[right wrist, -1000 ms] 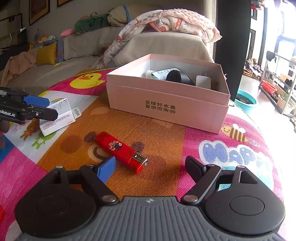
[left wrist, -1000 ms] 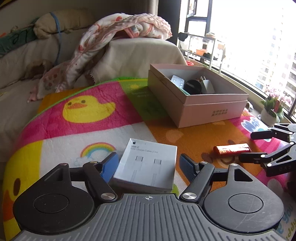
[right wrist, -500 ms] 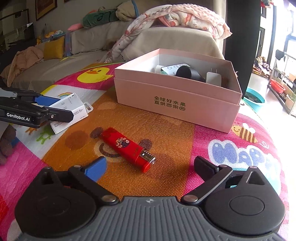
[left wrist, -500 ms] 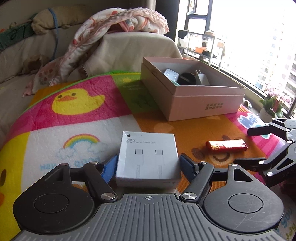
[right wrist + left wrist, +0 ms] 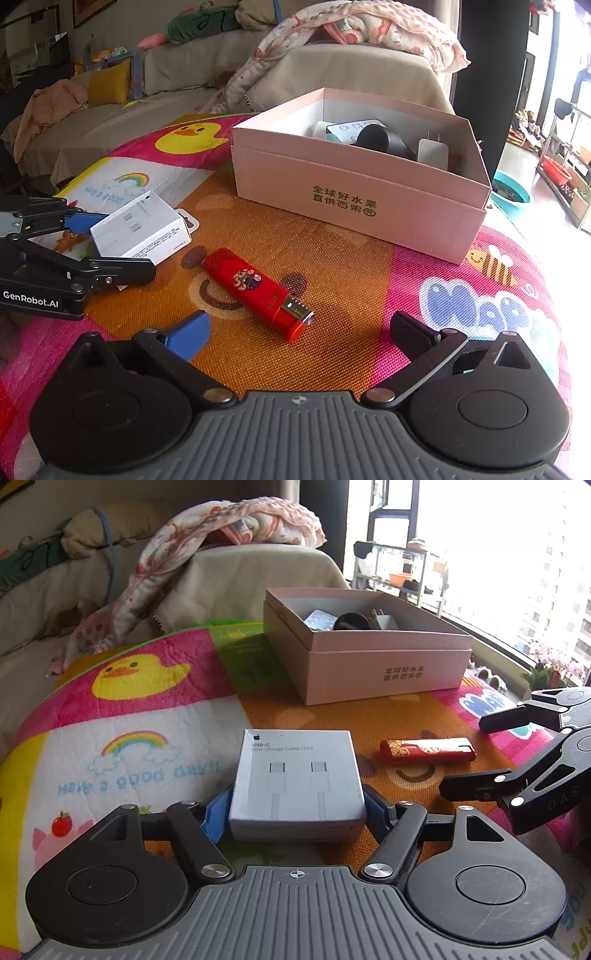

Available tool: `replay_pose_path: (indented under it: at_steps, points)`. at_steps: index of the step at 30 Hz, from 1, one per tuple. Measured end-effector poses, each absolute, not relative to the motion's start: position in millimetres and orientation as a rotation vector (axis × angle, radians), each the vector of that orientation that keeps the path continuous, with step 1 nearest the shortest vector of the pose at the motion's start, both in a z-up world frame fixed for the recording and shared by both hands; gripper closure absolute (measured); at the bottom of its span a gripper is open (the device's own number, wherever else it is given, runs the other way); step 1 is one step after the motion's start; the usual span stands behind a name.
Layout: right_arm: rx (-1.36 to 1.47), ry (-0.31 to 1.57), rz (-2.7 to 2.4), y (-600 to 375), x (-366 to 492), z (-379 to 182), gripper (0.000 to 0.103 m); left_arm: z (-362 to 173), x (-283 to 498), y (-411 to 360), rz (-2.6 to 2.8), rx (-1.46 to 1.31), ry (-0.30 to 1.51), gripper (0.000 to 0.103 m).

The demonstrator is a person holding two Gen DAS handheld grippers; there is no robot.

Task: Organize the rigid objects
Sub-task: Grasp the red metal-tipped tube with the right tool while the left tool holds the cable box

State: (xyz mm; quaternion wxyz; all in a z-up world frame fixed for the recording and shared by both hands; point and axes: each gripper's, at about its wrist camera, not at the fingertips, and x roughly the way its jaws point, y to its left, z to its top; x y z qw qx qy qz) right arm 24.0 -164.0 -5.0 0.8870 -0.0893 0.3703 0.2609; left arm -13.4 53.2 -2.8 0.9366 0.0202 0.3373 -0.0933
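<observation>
A white USB-C cable box lies on the colourful play mat. My left gripper is open around its near end, with the blue pads right beside its two sides. The right wrist view shows the same box between the left gripper's fingers. A red lighter lies on the orange patch just ahead of my right gripper, which stands wide open with nothing between its fingers. From the left wrist view the lighter sits left of the right gripper.
An open pink cardboard box stands behind the lighter and holds a black round thing, a white charger and other items. A covered sofa with a blanket lies beyond. Bare mat stretches between the two small objects and the pink box.
My left gripper has slid forward and down until its fingers flank the white box. My right gripper's jaws have spread wider in front of the lighter.
</observation>
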Motion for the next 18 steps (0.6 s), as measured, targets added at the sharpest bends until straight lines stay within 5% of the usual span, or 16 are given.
replay_pose_path:
  at_steps: [13, 18]
  points:
    - [-0.333, 0.620, 0.131, -184, 22, -1, 0.009, -3, -16, 53, -0.188, 0.037, 0.678, 0.027]
    - [-0.141, 0.711, 0.359, -184, 17, 8, 0.009, -4, -16, 53, -0.188, 0.038, 0.678, 0.027]
